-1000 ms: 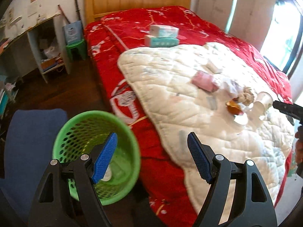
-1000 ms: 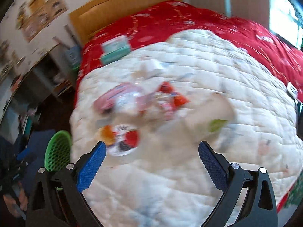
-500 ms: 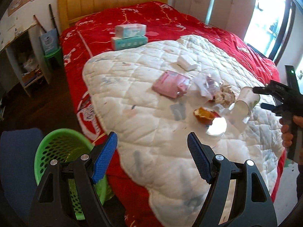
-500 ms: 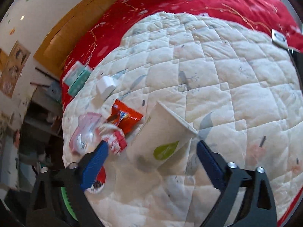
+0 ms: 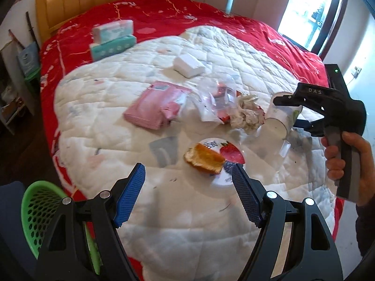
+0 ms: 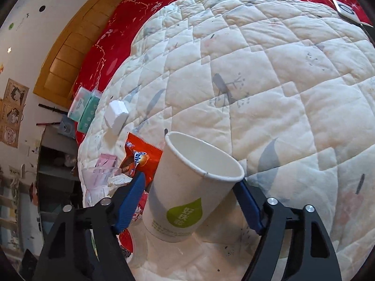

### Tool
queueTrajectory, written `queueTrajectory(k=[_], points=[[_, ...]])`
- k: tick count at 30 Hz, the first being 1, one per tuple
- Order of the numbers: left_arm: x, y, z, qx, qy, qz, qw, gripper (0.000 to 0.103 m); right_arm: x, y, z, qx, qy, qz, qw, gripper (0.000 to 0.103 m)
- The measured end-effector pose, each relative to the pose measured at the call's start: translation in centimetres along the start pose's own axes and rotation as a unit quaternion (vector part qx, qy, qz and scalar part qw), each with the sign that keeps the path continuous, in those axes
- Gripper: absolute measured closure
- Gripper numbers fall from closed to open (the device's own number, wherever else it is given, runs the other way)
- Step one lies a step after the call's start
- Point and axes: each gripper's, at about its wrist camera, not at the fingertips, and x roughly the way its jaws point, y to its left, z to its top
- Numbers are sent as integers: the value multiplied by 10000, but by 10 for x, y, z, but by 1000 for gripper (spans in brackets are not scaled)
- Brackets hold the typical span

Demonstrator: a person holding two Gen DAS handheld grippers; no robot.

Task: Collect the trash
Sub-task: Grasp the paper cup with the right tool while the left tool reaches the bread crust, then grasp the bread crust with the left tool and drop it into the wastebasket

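A white paper cup (image 6: pixel 187 187) with a green leaf mark lies tilted on the white quilt (image 6: pixel 269 82). My right gripper (image 6: pixel 189 179) straddles it and its jaws are closing. The right pad is at the rim, while a thin gap shows beside the left pad. In the left wrist view the cup (image 5: pixel 280 119) sits between those fingers, held by a hand (image 5: pixel 346 161). My left gripper (image 5: pixel 187 167) hangs open and empty over a round fruit-printed lid (image 5: pixel 230 157) and an orange scrap (image 5: pixel 204 159). A green basket (image 5: pixel 39 210) stands at lower left.
More litter lies on the quilt: a pink packet (image 5: pixel 154 107), a clear bag (image 5: pixel 218 103), crumpled tissue (image 5: pixel 246 114), an orange wrapper (image 6: pixel 140 157) and a white block (image 5: pixel 188 64). Two tissue packs (image 5: pixel 112 39) rest on the red bedspread (image 5: pixel 164 11). Shelves stand at the left wall.
The left gripper swung from over the basket to over the quilt, still open. The right gripper came down around the cup and its jaws narrowed.
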Motion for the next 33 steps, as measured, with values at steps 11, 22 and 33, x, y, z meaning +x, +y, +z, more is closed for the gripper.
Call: queueTrajectory(k=[11, 22, 33], points=[[41, -8, 12, -174, 324, 21, 9993, 48, -29, 14, -8, -722, -397, -50, 9966, 39], [14, 0, 3, -317, -38, 13, 9995, 67, -75, 47, -42, -1599, -817, 43, 9837, 39], [-59, 62, -30, -844, -531, 315, 9945, 68, -86, 101, -100, -2300, -646, 467, 9699, 39]])
